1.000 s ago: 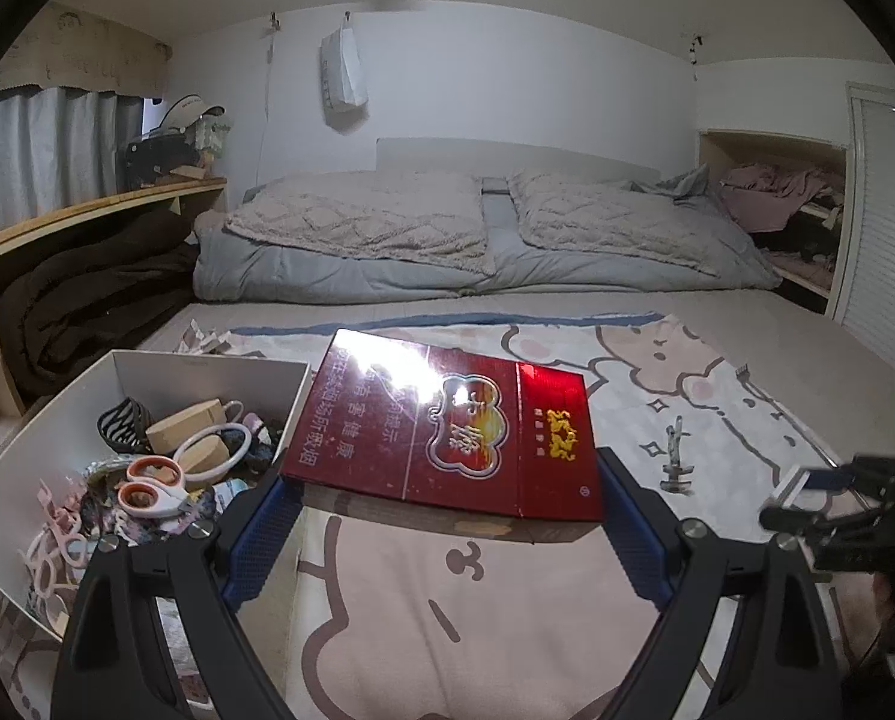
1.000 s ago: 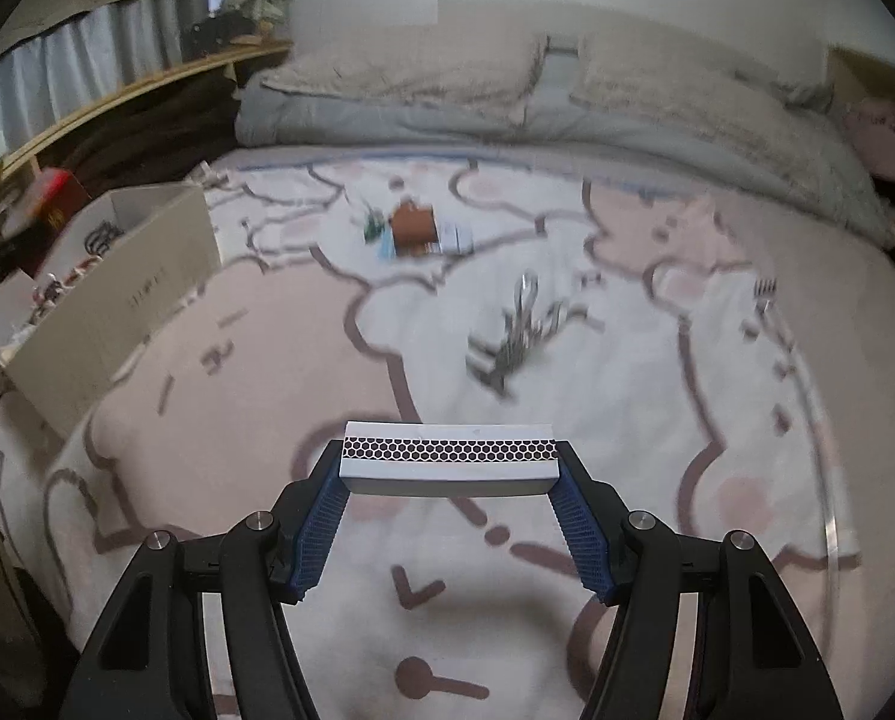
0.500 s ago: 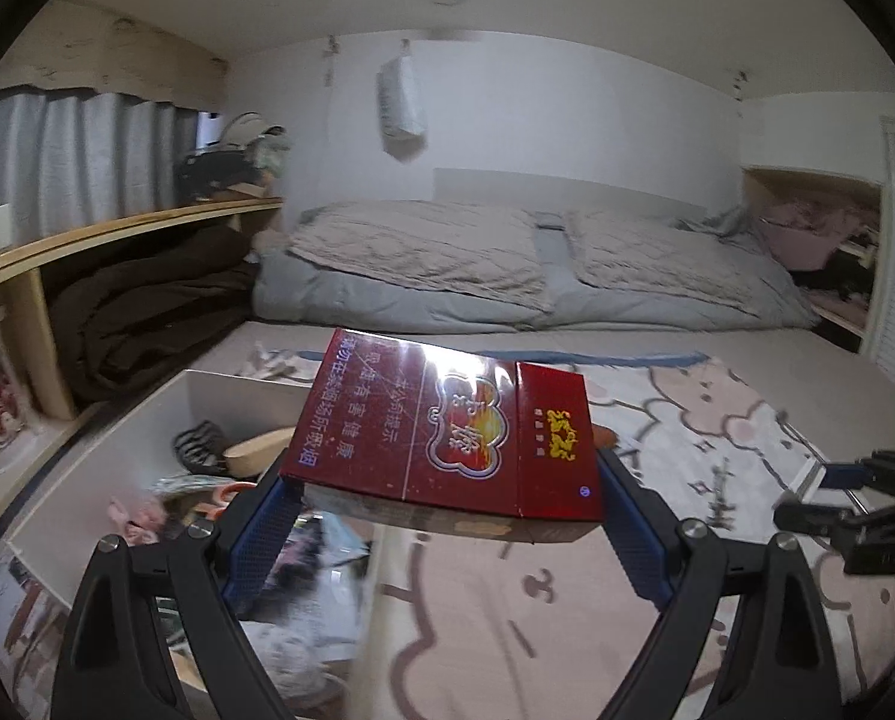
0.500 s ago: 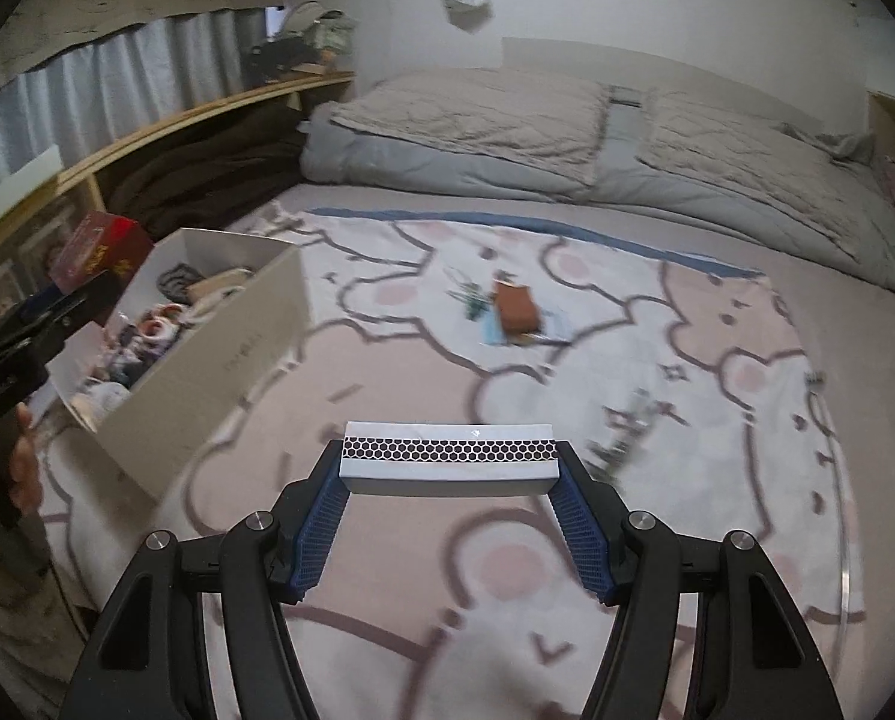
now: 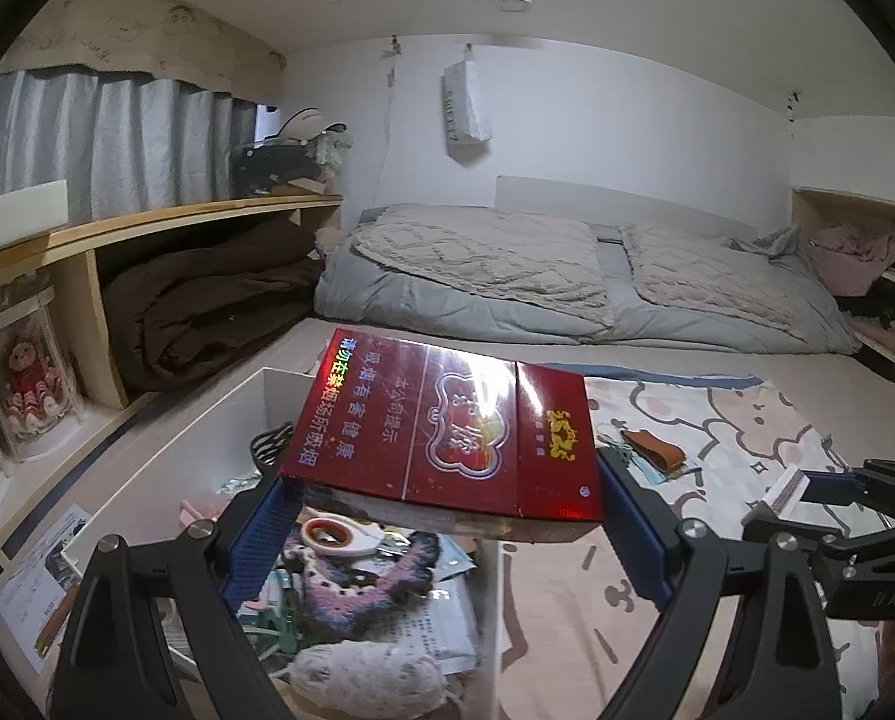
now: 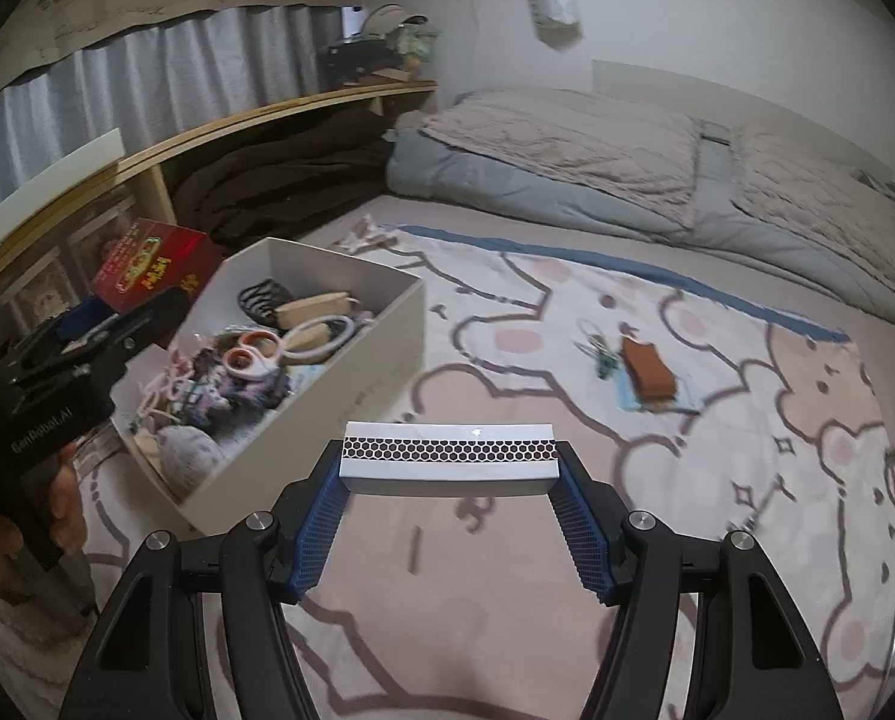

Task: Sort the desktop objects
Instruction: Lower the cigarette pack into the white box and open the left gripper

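My left gripper [image 5: 447,492] is shut on a flat red cigarette carton [image 5: 447,426], held level over the white storage box [image 5: 207,438]. The box holds scissors [image 6: 255,354], a fluffy grey item and several small things. In the right wrist view the carton [image 6: 153,267] and left gripper hang at the box's far left side. My right gripper [image 6: 447,474] is shut on a slim white box with a honeycomb strip [image 6: 447,456], above the pink cartoon blanket [image 6: 567,540] just right of the storage box [image 6: 357,372].
A brown leather pouch [image 6: 648,375] and a small green item [image 6: 603,360] lie on the blanket mid-right. Grey bedding [image 6: 627,162] fills the back. A wooden shelf [image 5: 87,252] with a dark folded blanket runs along the left. A hand [image 6: 63,504] holds the left gripper.
Both grippers have travelled left toward the storage box and risen a little. The carton now hangs over the box's contents; the slim white box has come close to the box's right wall.
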